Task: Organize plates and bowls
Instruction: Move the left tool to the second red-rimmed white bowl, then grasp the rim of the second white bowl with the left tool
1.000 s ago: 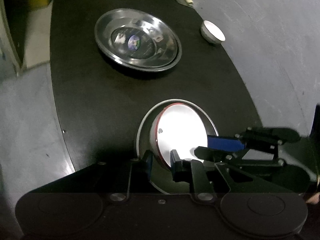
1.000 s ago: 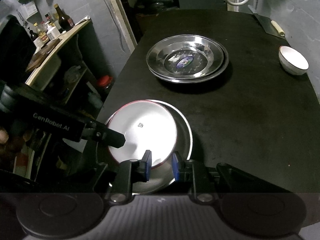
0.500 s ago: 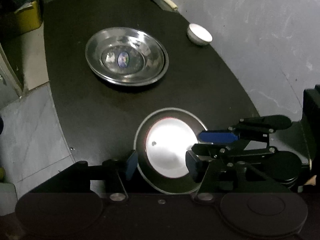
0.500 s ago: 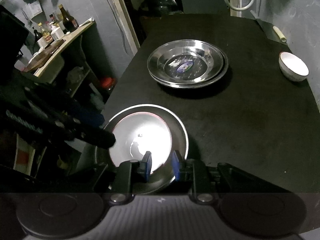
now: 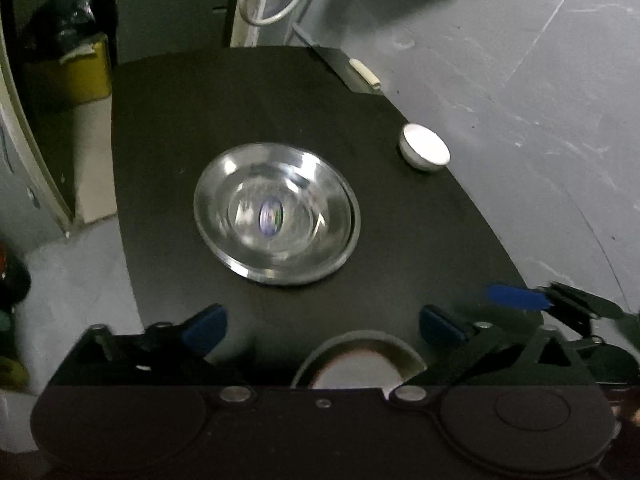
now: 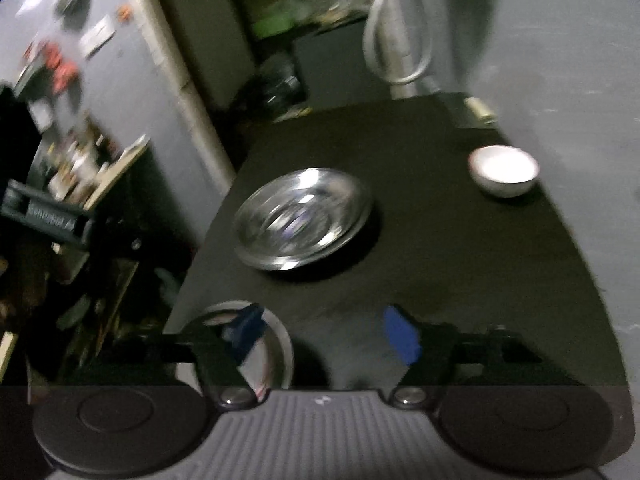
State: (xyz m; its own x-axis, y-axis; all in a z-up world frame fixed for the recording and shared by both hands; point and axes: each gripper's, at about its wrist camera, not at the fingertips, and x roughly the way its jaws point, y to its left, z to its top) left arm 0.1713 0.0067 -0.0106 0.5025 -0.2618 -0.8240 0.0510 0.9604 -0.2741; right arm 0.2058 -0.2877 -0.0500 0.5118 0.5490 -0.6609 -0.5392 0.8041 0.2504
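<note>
In the left wrist view, the left gripper (image 5: 324, 326) fills the bottom of the frame, its two blue-padded fingers (image 5: 206, 326) spread wide with nothing between them. Just below the gap, at lower centre, a steel plate (image 5: 320, 360) lies on the black table (image 5: 420, 248) with a white, red-rimmed plate (image 5: 356, 372) nested in it — both are partly hidden by the gripper body. At the centre of the frame sits a stack of steel plates (image 5: 276, 212), shiny, with a small coloured label in the middle. A small white bowl (image 5: 425, 152) stands near the table's edge at upper right, well apart from the stack. At lower right the other tool's blue-tipped fingers reach in; the right gripper (image 5: 480, 312) appears spread there.

The right wrist view is blurred. The right gripper (image 6: 324, 332) spans the lower part of the frame, its blue fingers (image 6: 402, 334) set wide apart and holding nothing. Behind its left finger, at lower left, the steel plate (image 6: 280, 352) shows at the table's near corner. The stack of steel plates (image 6: 302, 224) sits at the centre of the frame on the black table (image 6: 460, 264), and the small white bowl (image 6: 503, 170) stands at upper right. Part of the left tool shows dark at the left edge — its fingers cannot be made out here.
</note>
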